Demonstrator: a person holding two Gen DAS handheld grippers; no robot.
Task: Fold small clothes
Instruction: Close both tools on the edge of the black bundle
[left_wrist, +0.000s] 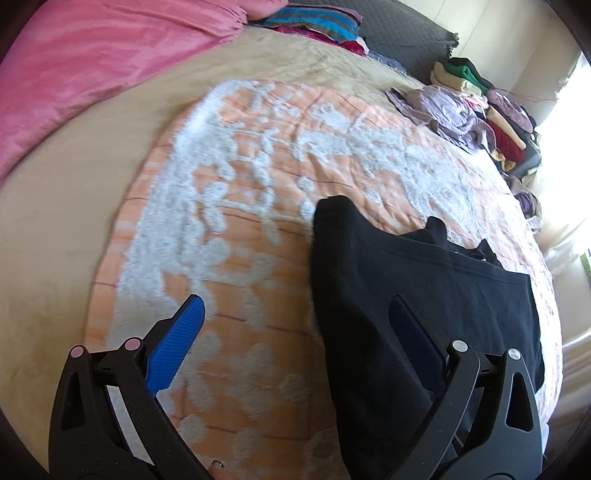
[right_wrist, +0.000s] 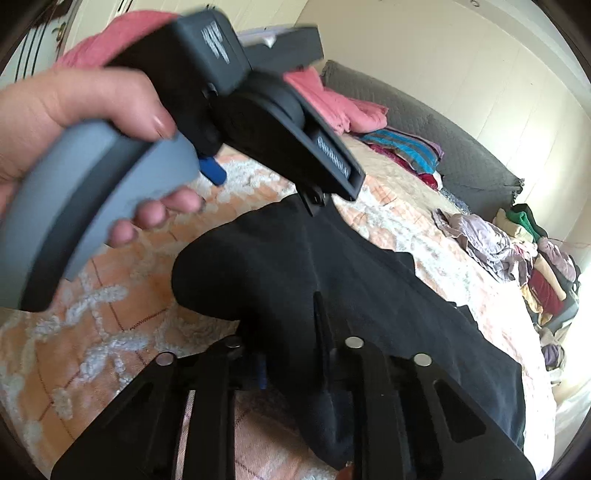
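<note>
From the left wrist camera, the left gripper (left_wrist: 295, 325) hovers over the bed (left_wrist: 55, 221) with its jaws spread wide and nothing between them; one blue pad (left_wrist: 173, 343) is over the orange-and-white quilt (left_wrist: 258, 166), the other over the black garment (left_wrist: 424, 280). That garment lies on the quilt toward the near right side of the bed, partly gathered, its far edge humped up. A pink blanket (left_wrist: 92, 62) sits at the far left corner and a heap of clothes (left_wrist: 480, 110) along the far right edge. From the right wrist camera, the right gripper (right_wrist: 291, 354) has its jaws drawn close on a fold of the black garment (right_wrist: 369, 295), which drapes away from them across the quilt (right_wrist: 92, 314). The person's left hand (right_wrist: 74, 122) holding the left gripper (right_wrist: 258, 110) is just above the cloth. The fabric looks thin, light and limp, so it should sag and bunch under any lift; it seems best taken at a hem or corner, pinching a single layer and keeping it taut between both grips.
</note>
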